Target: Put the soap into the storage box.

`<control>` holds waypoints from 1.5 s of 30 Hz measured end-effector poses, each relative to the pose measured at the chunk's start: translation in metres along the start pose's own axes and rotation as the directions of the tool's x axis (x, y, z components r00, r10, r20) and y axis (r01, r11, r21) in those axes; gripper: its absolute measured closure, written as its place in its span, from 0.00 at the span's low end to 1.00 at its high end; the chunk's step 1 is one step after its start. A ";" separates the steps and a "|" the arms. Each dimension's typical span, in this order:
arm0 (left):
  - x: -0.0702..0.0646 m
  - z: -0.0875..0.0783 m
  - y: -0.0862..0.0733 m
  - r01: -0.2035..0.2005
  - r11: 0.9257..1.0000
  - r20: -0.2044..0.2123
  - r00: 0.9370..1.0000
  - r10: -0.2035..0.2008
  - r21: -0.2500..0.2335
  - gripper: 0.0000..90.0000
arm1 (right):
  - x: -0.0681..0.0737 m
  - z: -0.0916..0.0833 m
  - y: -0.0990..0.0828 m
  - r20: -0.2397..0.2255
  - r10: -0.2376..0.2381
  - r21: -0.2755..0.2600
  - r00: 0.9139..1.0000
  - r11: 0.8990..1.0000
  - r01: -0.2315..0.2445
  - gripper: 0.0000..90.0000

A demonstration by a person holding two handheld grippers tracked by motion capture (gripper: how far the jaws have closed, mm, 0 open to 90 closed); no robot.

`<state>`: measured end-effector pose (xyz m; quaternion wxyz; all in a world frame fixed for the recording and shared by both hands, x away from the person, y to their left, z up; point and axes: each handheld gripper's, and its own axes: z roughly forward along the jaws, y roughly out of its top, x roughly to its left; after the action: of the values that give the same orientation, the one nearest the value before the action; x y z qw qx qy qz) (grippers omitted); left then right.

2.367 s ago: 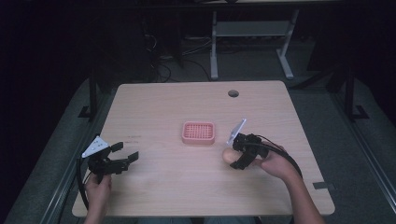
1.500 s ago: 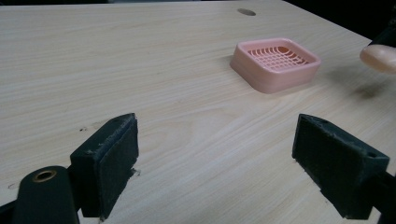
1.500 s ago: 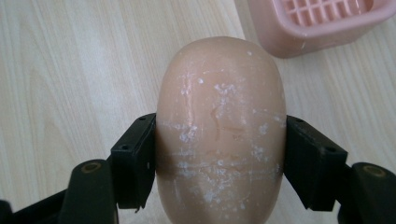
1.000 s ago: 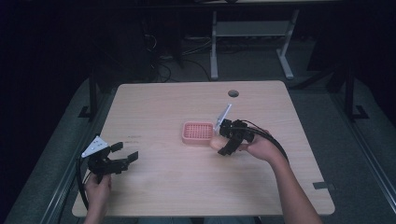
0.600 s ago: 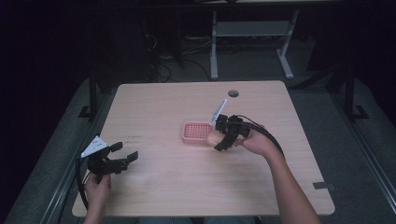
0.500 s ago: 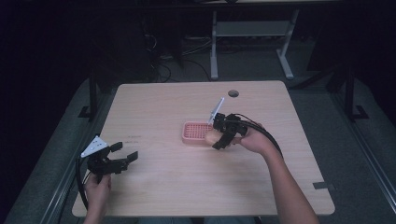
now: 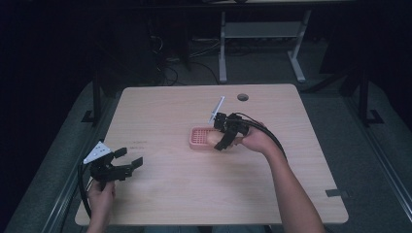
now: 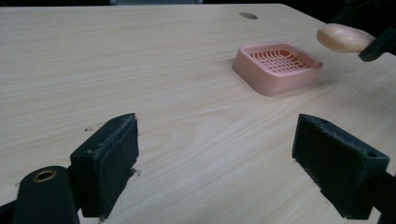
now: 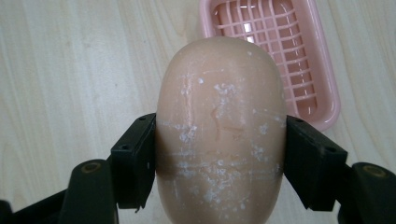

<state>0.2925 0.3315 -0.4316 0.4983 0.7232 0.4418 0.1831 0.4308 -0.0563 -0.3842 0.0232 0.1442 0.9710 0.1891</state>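
Note:
A pink soap dish (image 7: 201, 137) with a slotted grid sits near the middle of the wooden table (image 7: 165, 107). My right gripper (image 7: 217, 141) is shut on a peach-coloured bar of soap (image 9: 219, 135) and holds it just above the dish's right end. In the right gripper view the soap dish (image 9: 294, 60) lies beyond and to the right of the soap. The left gripper view has the soap dish (image 8: 278, 67) far ahead, with the bar of soap (image 8: 343, 38) hanging past it. My left gripper (image 7: 130, 161) stands open near the table's front left corner, with nothing between its pads (image 8: 109, 161).
A round cable hole (image 7: 242, 97) is set in the table near its far edge. A small dark tag (image 7: 336, 192) lies at the front right corner. Desk legs and cables stand on the dark floor behind the table.
My right gripper has carried the soap leftward and away from the person, from the table's right side to just over the dish. The left gripper has stayed in place.

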 end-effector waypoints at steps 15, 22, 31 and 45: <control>0.000 0.000 0.000 0.001 1.000 0.004 1.000 -0.001 0.000 0.16 | -0.012 0.001 0.020 0.009 -0.015 0.020 1.000 1.000 0.015 0.35; 0.000 0.001 0.000 0.002 1.000 0.003 1.000 -0.002 0.000 0.16 | -0.016 0.001 0.023 0.005 -0.010 0.003 1.000 1.000 0.010 0.35; 0.000 0.001 0.000 0.005 1.000 0.006 1.000 -0.005 -0.001 0.16 | -0.028 0.004 0.035 -0.008 0.000 0.012 1.000 1.000 0.000 0.35; 0.000 0.001 0.000 0.000 1.000 0.006 1.000 0.000 0.004 0.16 | -0.033 0.024 0.052 -0.010 -0.015 0.041 1.000 0.999 0.016 0.35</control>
<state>0.2930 0.3310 -0.4321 0.4983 0.7248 0.4404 0.1800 0.4792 -0.0110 -0.3874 0.0170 0.1363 0.9759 0.1696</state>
